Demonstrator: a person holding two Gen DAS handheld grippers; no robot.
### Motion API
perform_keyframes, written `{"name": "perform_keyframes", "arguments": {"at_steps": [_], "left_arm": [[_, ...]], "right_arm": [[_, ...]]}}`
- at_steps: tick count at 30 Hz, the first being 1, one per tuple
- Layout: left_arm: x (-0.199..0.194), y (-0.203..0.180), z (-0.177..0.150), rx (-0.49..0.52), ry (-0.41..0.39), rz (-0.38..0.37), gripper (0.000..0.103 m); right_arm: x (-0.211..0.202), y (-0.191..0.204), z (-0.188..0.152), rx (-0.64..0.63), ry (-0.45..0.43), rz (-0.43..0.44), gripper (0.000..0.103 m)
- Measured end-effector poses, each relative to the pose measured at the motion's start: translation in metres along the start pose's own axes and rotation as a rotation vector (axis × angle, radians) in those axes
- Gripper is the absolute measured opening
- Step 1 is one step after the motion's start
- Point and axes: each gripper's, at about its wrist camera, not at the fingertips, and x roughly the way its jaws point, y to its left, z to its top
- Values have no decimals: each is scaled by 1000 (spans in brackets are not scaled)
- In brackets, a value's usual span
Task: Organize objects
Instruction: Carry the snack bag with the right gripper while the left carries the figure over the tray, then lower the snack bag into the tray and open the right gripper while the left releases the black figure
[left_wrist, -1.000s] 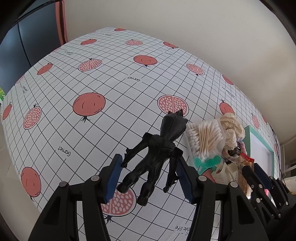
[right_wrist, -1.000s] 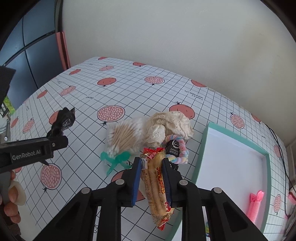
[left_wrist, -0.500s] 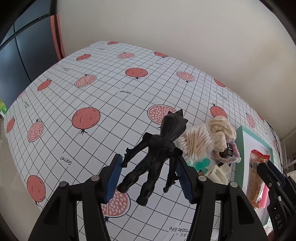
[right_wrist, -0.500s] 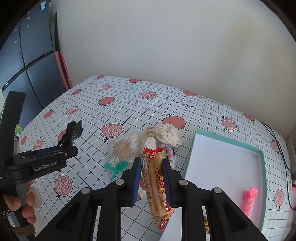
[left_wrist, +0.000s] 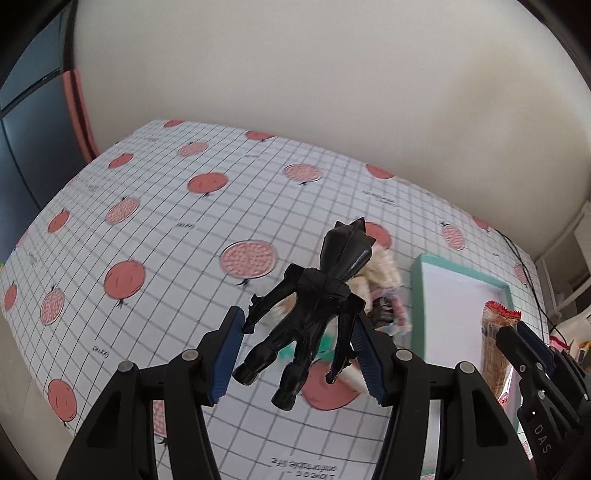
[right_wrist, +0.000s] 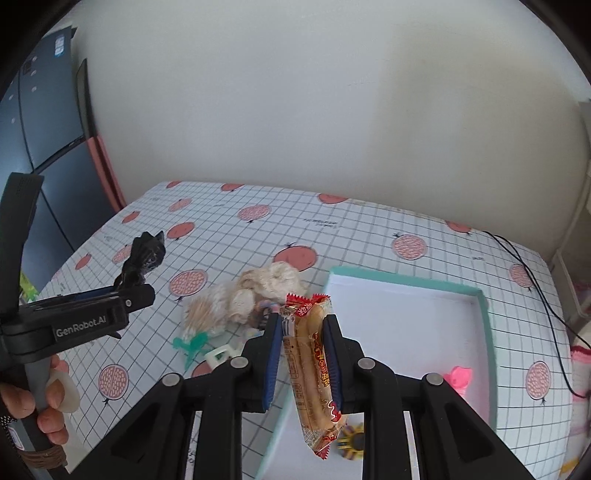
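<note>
Left wrist view: my left gripper (left_wrist: 297, 349) squeezes a black toy figure (left_wrist: 314, 306). The blue pads press on its two arms, and it hangs in the air above the table (left_wrist: 155, 229), with its pointy-eared head away from me. The table has a white cloth with red fruit pictures and black lines. Behind the toy lies a pile of small things (left_wrist: 380, 291), too blurry for me to tell apart. The pile is just to the left of the box (left_wrist: 415, 295), which is white inside with a green rim. Over the box I see my right gripper (left_wrist: 517, 334) with a long snack pack (left_wrist: 493, 347) in it.

Right wrist view: my right gripper (right_wrist: 303, 354) is closed tight on the snack pack (right_wrist: 312, 373). The pack stands up between the pads and hangs over the left edge of the box (right_wrist: 485, 325). Inside the box, a pink thing (right_wrist: 458, 378) lies near the right wall and a yellow round thing (right_wrist: 352, 441) lies near the front. Left of the box is the pile: cotton swabs (right_wrist: 201, 315), a cream cloth (right_wrist: 273, 282), a green clip (right_wrist: 192, 345) and a white clip (right_wrist: 219, 355). Far left of the box, a hand (right_wrist: 35, 402) holds my left gripper (right_wrist: 138, 280) with the black toy (right_wrist: 146, 254).
</note>
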Motion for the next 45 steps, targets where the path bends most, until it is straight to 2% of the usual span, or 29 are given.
{"name": "perform_keyframes", "arguments": {"at_steps": [10,18,20,29,38,45], "left_arm": [[8,-73,12,90,-18,-77,60],[28,-120,1,173,3,-131,60],[35,-127,-5,179,15,-151,60],[64,-141,-24,228,76,-148,60],[81,-156,-48,306,148,-137,60],[86,-158,-55,321,175,-133,60]], "right_arm": [[-15,-65,2,120,-58,-75,24],[6,-90,-11,157,10,-109,24],[15,-92,-15,161,40,-120,24],[34,-98,-34,189,134,-102,24],[39,-98,-41,190,178,-116,25],[41,-98,-43,194,188,-108,25]]}}
